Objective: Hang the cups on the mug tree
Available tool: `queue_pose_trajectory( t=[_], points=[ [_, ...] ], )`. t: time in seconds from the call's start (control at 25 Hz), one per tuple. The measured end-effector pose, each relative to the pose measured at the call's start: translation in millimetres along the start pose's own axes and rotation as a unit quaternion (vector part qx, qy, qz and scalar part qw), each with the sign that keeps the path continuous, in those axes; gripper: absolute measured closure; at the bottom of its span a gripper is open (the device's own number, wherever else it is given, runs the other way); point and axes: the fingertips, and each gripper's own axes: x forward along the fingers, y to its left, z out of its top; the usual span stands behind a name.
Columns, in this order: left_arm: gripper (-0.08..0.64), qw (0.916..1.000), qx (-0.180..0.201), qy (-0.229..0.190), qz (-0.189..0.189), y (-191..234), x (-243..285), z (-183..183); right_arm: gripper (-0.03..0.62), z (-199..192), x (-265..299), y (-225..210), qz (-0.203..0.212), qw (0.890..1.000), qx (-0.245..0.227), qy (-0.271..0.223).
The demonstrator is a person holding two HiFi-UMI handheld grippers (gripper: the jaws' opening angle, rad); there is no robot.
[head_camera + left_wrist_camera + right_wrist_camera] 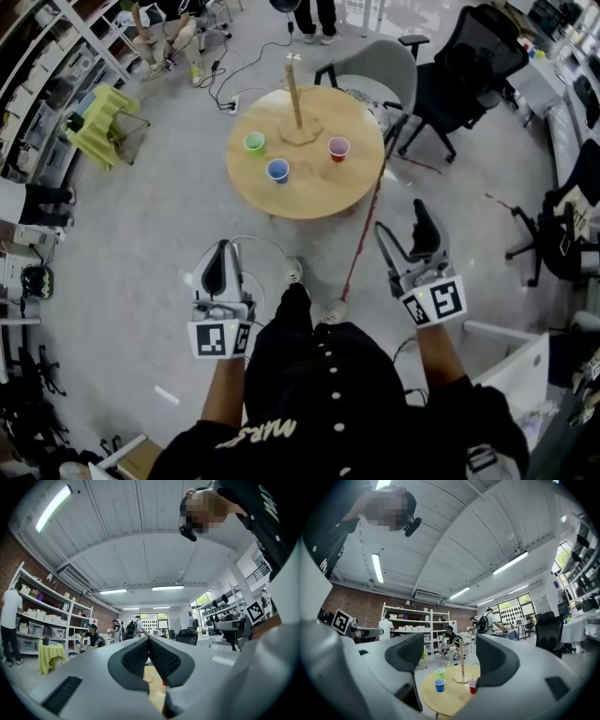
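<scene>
We see the wooden mug tree upright on the round table. Three cups stand by its base, mouths up: green cup left, blue cup nearer us, red cup right.

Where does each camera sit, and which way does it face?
Head view: on the person's head, looking steeply down at round table, mug tree, green cup, blue cup, red cup; shows forearms, left gripper, right gripper.
Left gripper view: on that gripper, looking across the room along shut jaws; shows the person's torso.
Right gripper view: on that gripper, looking between open jaws at the table; shows the person's chest.
Shared: head and right gripper views both show table, tree, cups.
</scene>
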Motion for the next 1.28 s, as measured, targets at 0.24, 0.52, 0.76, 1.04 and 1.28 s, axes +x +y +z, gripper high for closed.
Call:
queue_pose_trajectory(
  t=[0.24, 0.52, 0.76, 1.04, 1.28],
  points=[
    [0.566, 1.0000, -0.004, -0.001, -0.008, -6.9, 30.3, -11.2, 0.255, -7.9, 11.0, -24.8, -0.006, 1.000, -0.002, 0.004],
    [0.566, 0.9996, -0.011, -0.016, -0.020, 10.7, 81.9, -9.0, 0.249, 3.0, 52.6, -43.9, -0.009, 1.000, -0.018, -0.001],
    [0.566, 0.9994, -0.012, -0.027, -0.018, 39.7, 131.8, -7.1, 0.249, 5.9, 106.7, -62.9, -0.008, 1.000, -0.026, -0.001],
    [0.566, 0.9991, -0.015, -0.035, -0.018, 81.6, 191.6, -6.5, 0.250, 6.8, 176.0, -80.4, -0.009, 1.000, -0.028, -0.005],
    [0.566, 0.9984, -0.019, -0.046, -0.027, 118.1, 235.5, -11.2, 0.250, 4.4, 223.0, -94.4, -0.028, 0.999, -0.032, -0.011]
  ],
)
